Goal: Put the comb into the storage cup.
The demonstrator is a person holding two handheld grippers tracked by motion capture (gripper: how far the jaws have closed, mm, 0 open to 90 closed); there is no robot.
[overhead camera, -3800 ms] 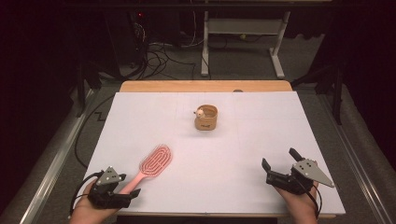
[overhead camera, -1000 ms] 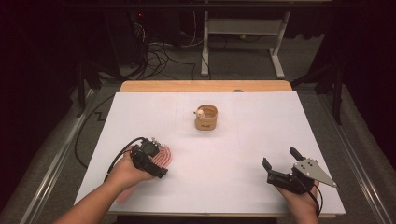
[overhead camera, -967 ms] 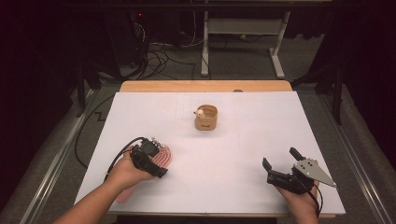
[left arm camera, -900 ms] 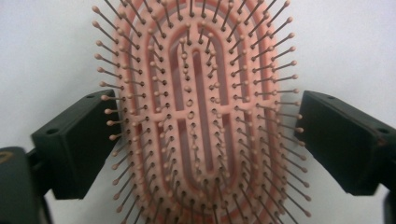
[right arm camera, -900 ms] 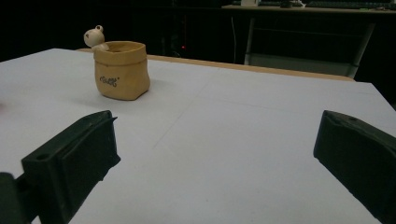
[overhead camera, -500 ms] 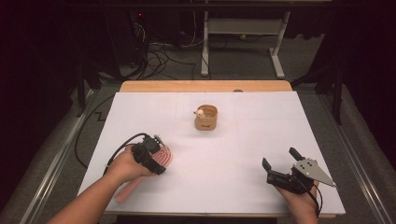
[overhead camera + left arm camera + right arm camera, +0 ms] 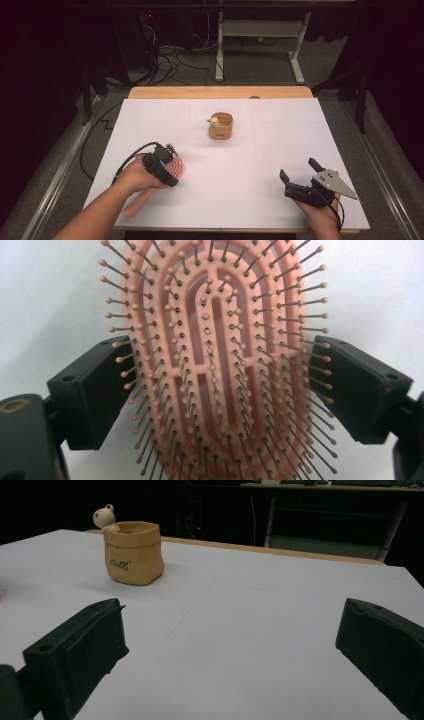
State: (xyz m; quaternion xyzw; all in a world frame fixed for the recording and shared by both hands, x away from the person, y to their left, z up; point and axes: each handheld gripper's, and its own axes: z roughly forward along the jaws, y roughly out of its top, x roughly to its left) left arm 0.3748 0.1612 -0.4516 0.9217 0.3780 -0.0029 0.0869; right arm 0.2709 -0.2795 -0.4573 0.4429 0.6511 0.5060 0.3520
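We see the left tool (image 7: pixel 167 162) set over the head of a pink plastic hairbrush (image 7: pixel 215 360) lying on the white worktop (image 7: pixel 250 165), its jaws standing either side of the oval, slotted head; whether the pads press the bristle tips we cannot tell, the jaws having just been closing. The bristles are thin pins with small ball ends, and the handle points toward the person. The right tool (image 7: pixel 300 180) rests near the worktop's right front corner, jaws wide apart on nothing. A tan sack-shaped pot (image 7: pixel 133 553) with a small bear figure at its rim carries dark writing too small to read.
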